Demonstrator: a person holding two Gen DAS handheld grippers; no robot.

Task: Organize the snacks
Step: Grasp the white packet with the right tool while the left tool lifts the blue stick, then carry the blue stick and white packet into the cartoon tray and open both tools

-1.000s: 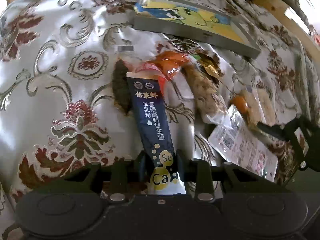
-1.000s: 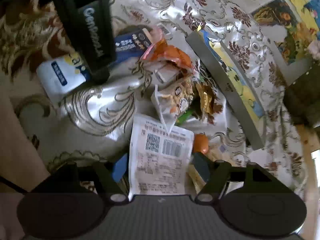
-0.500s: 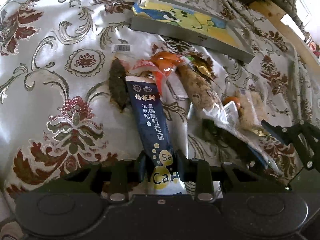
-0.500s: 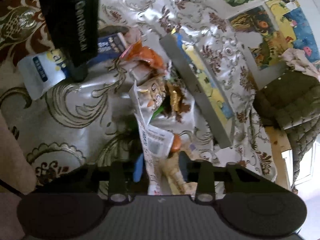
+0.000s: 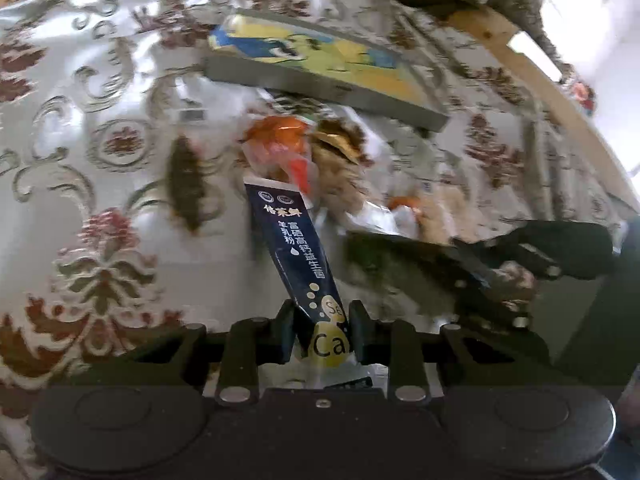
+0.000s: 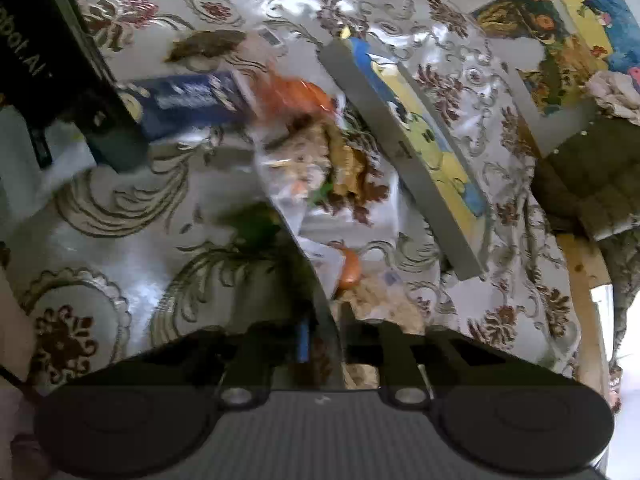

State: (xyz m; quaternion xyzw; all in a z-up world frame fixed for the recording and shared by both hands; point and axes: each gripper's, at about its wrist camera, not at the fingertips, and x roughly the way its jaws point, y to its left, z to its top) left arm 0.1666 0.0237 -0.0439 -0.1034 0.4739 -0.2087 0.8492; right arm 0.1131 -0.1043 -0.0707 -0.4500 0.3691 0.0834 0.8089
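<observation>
My left gripper [image 5: 320, 320] is shut on a long dark blue sachet [image 5: 296, 248] with white and yellow print, lifted off the cloth; the sachet also shows in the right wrist view [image 6: 188, 100]. My right gripper [image 6: 324, 336] is shut on a clear snack packet [image 6: 296, 216] held edge-on, with an orange piece [image 6: 349, 270] beside it. The right gripper shows in the left wrist view [image 5: 520, 264]. An orange wrapper [image 5: 280, 140] and several other snacks [image 6: 344, 160] lie in a pile ahead of both grippers.
A flat grey box with a yellow and blue cartoon lid [image 5: 320, 68] lies behind the pile, also in the right wrist view [image 6: 420, 148]. The silver floral cloth [image 5: 100, 160] covers the surface. A wooden edge [image 5: 540, 80] and a padded cushion [image 6: 592, 184] lie at the right.
My right gripper closed on the clear packet and lifted it, turning it edge-on. My left gripper rose with the blue sachet. Both views are blurred by motion.
</observation>
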